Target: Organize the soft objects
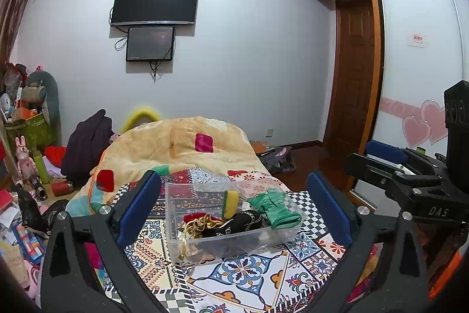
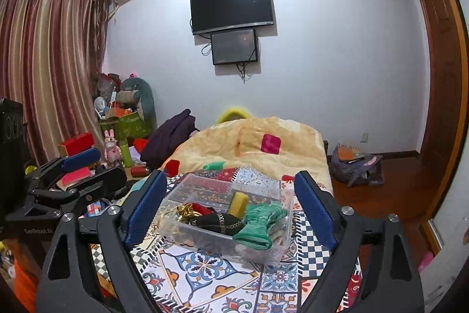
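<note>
Two open grippers, one clear bin of soft things on the patterned bedspread.

The left gripper has its two blue pads spread wide with nothing pressed between them; the right gripper stands the same, also empty. Just beyond both sets of fingertips sits one clear plastic bin, resting on the patterned bedspread. Inside it I count one green knit glove draped at the side nearer the right gripper, one yellow sponge standing on edge behind, one black pouch with a chain in the middle, and one red-and-gold pouch toward the left gripper's side. Farther off lies one cream quilt; two dark screens hang on the wall, a television above a smaller monitor.
</note>
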Available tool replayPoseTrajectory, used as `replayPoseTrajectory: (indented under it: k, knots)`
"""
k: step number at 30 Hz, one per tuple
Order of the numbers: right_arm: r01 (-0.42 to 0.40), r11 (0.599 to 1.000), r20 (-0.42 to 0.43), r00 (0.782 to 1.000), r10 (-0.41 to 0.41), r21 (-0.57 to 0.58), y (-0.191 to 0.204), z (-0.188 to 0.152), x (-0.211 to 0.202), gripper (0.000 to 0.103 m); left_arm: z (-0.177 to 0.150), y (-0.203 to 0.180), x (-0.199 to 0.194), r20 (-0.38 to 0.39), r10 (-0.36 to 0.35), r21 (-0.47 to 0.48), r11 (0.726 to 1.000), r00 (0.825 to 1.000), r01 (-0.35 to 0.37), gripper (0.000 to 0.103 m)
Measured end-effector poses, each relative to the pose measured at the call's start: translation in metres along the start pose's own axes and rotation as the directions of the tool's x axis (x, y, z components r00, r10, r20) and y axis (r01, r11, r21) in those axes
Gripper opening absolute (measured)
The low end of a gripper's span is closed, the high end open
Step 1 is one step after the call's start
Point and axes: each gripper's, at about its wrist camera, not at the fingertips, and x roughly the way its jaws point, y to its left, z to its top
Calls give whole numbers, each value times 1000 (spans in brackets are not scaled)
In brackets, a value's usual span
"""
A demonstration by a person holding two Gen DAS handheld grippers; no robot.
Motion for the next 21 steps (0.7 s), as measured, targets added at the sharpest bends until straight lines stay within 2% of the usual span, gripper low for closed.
replayPoseTrajectory:
  k: [5,21]
  knots:
    - [3,1000,1,1000,-3,2,0,-3,-1,94,-2,1,2,-4,1,-5,1000,1000,-1,102]
    - [5,1000,-9,1000,-4,21,-4,-8,-2,95,-5,2,5,-12,10,-4,1000,1000,-10,102]
